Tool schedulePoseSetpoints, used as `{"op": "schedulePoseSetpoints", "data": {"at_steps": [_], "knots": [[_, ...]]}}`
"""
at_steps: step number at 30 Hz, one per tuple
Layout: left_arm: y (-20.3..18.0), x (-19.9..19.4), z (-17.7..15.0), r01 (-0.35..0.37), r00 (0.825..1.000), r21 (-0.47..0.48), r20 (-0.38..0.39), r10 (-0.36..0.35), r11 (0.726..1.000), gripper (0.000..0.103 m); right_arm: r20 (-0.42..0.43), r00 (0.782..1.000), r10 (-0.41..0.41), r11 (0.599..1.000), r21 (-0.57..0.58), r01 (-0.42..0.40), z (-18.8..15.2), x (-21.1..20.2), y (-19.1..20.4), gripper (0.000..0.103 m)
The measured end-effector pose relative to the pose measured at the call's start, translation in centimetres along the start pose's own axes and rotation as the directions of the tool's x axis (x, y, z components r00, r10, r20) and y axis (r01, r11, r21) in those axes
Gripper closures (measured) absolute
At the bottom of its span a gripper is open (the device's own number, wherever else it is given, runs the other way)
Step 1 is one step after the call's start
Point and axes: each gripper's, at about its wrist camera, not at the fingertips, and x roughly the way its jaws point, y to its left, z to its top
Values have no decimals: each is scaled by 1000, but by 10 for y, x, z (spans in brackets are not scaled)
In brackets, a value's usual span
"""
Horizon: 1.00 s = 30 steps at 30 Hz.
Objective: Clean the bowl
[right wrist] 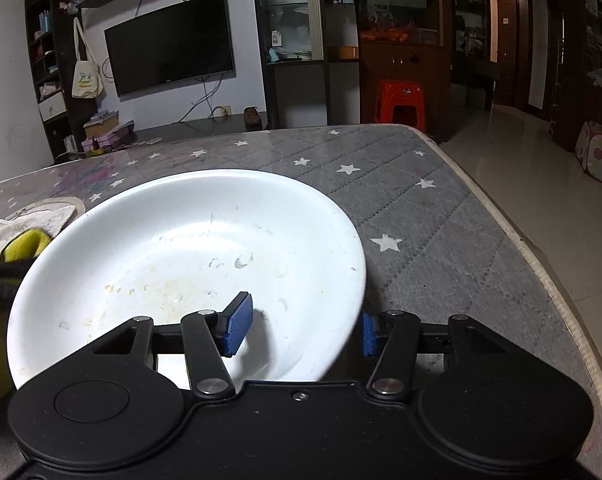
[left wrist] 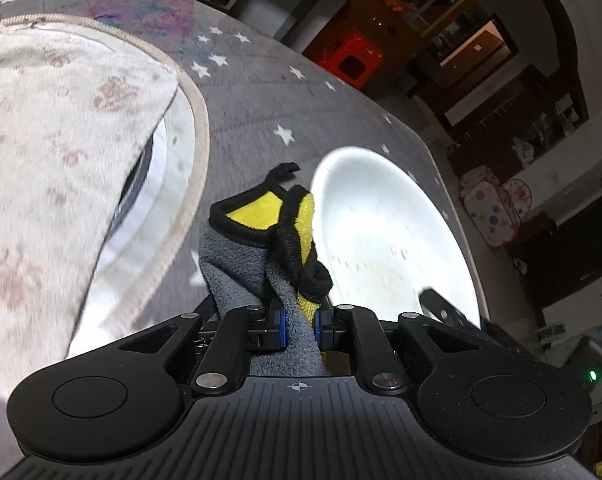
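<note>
A shallow white bowl [right wrist: 189, 248] with dried food smears sits on the grey star-patterned table cover [right wrist: 421, 216]. My right gripper [right wrist: 303, 330] straddles the bowl's near right rim. One blue pad [right wrist: 237, 324] is inside the bowl and the other is outside against the wall, shut on it. My left gripper [left wrist: 299, 326] is shut on a grey and yellow cloth [left wrist: 257, 220] with black trim, held just left of the bowl [left wrist: 381, 232]. The cloth's yellow end [right wrist: 25, 244] shows at the bowl's left side in the right wrist view.
A beige paw-print towel [left wrist: 53, 140] lies over a pale round mat [left wrist: 189, 184] to the left. The table's edge [right wrist: 513, 240] drops to a tiled floor on the right. A red stool [right wrist: 401, 104], dark cabinets and a wall TV [right wrist: 169, 44] stand beyond.
</note>
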Motion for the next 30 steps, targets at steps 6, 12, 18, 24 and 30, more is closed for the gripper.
{"op": "schedulePoseSetpoints", "data": {"at_steps": [6, 12, 18, 24, 30], "knots": [[-10, -6, -23, 29, 999, 6, -33, -29, 1000, 91, 1, 1000, 3, 1000, 0, -3, -1, 0, -1, 46], [-21, -6, -41, 77, 994, -17, -72, -78, 997, 91, 2, 1000, 12, 1000, -3, -12, -3, -1, -1, 42], [-12, -7, -32, 67, 996, -66, -59, -71, 996, 91, 4, 1000, 16, 1000, 0, -16, -3, -1, -1, 42], [-3, -6, -14, 32, 999, -62, -24, -34, 998, 91, 2, 1000, 21, 1000, -2, -21, -3, -1, 0, 39], [4, -3, 6, 7, 1000, -47, 8, -6, 999, 91, 1, 1000, 26, 1000, -6, -26, -2, -2, 1, 37]]}}
